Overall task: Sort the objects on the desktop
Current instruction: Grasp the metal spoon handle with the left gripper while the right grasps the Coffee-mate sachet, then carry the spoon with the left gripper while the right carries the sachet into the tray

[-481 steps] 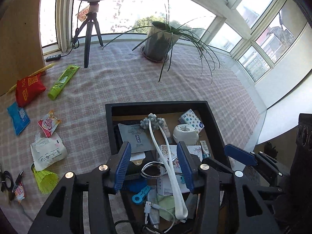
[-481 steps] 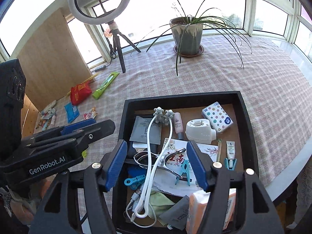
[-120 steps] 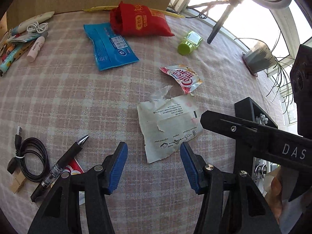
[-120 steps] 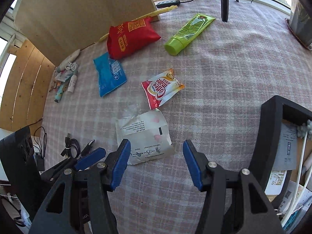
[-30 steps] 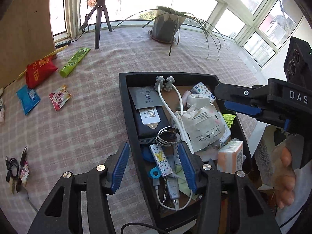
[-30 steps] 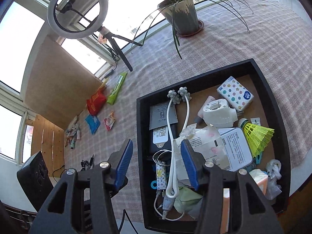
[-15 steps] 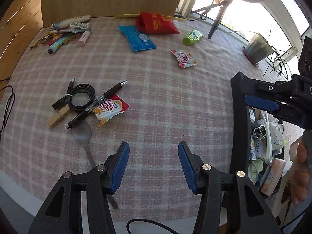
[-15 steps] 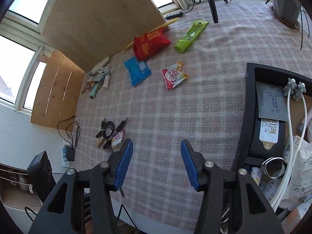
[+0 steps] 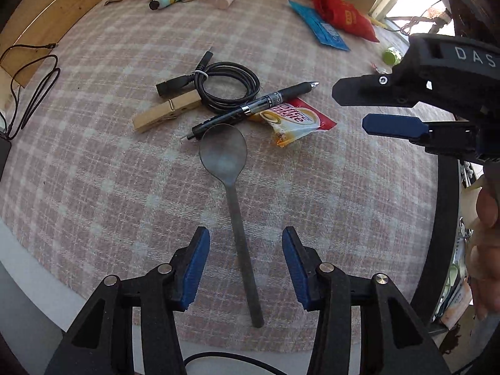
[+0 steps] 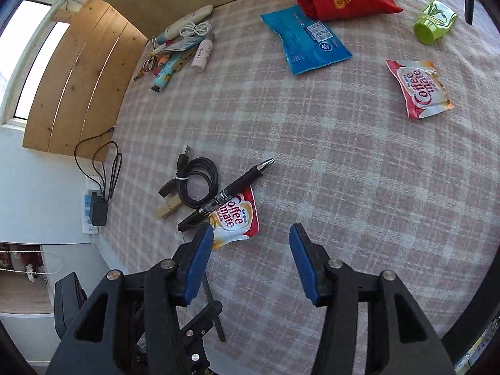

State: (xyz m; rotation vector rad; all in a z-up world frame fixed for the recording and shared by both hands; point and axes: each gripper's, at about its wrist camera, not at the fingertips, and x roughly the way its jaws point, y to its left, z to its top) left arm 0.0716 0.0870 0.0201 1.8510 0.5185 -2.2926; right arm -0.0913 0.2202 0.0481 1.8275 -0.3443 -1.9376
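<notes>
The left tool point(image 9: 243, 262) hangs over the spoon point(image 9: 232, 193), its jaws just narrowed yet clear of the handle lying between them (lined up, I'd judge, for a pinch). The right tool point(image 10: 250, 262) hovers open and empty beside the creamer sachet point(image 10: 234, 218) on the surface point(image 10: 343, 172).

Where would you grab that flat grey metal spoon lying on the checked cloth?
Probably the thin straight handle of the grey metal spoon, from straight above, fingers either side. It lies flat and clear of clutter there, while its bowl touches the black pen. The open left gripper already straddles it.
</notes>
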